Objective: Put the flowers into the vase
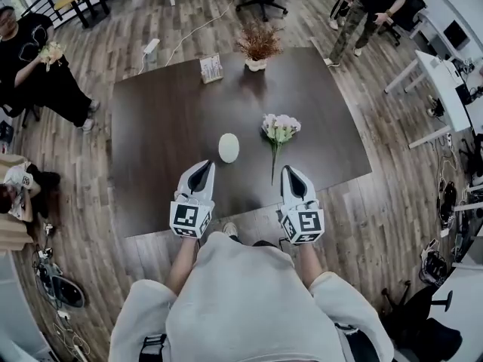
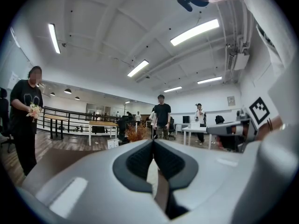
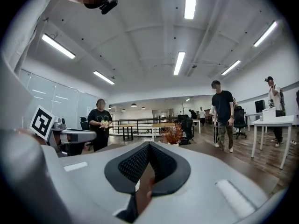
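**Task items.** The vase [image 1: 229,148] stands upright on the dark table [image 1: 151,127], near its middle. The flowers [image 1: 280,129] lie flat just right of the vase and apart from it. Their heads point to the far side and the stem trails back toward the near edge. Judged, this leaves the stem offered to the right gripper [image 1: 290,170], while the vase is free for the other to steady.

**Claws.** The left gripper [image 1: 204,166] is on the near side of the vase, slightly left of it. The right one is near and to the right, at the stem's tip. Both are held level at the table's near edge, short of both items, which is judged an approach stance. The left gripper's own view [image 2: 153,143] shows its pads closed together with nothing between them. The right gripper's view [image 3: 148,146] shows the same: closed and empty. No flower has been taken yet.

**Other.** Beyond the vase, at the far edge, stand a dried plant [image 1: 259,45] and a card [image 1: 212,68].

**Writing.** The card's print is too small to read. The gripper cubes bear square markers only. No brand is visible.
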`<act>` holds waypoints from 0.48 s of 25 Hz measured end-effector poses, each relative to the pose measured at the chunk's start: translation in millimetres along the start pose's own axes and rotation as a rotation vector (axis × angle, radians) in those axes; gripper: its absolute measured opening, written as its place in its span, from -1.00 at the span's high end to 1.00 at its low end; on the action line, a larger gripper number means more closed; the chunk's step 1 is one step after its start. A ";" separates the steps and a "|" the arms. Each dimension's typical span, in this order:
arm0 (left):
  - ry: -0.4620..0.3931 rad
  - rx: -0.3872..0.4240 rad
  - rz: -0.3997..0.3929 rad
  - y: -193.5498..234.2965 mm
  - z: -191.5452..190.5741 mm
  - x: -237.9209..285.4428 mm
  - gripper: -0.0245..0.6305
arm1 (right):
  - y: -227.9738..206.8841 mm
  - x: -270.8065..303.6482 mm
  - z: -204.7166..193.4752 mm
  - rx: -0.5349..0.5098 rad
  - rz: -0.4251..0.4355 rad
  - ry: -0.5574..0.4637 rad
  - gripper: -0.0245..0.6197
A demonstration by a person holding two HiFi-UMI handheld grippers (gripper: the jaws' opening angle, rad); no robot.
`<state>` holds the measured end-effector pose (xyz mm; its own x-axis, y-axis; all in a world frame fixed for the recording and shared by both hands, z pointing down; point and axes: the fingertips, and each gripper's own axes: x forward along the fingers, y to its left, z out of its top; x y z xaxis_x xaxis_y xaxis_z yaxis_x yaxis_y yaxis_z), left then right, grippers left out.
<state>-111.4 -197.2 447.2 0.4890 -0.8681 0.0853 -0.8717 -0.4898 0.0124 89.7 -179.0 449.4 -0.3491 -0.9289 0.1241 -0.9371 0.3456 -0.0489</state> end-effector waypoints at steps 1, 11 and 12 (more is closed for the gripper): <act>0.007 -0.002 0.002 1.3 -2.1 2.3 0.90 | -1.3 2.5 -2.4 0.004 0.000 0.006 0.93; 0.063 -0.033 0.098 6.4 -19.0 8.7 0.90 | -18.2 24.0 -9.7 0.037 0.074 0.053 0.93; 0.071 -0.037 0.111 7.3 -21.7 10.2 0.90 | -21.3 26.4 -12.1 0.040 0.082 0.063 0.93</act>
<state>-113.5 -207.9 469.7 0.3875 -0.9082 0.1583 -0.9214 -0.3869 0.0360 100.5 -209.2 465.7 -0.4253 -0.8870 0.1797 -0.9049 0.4134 -0.1013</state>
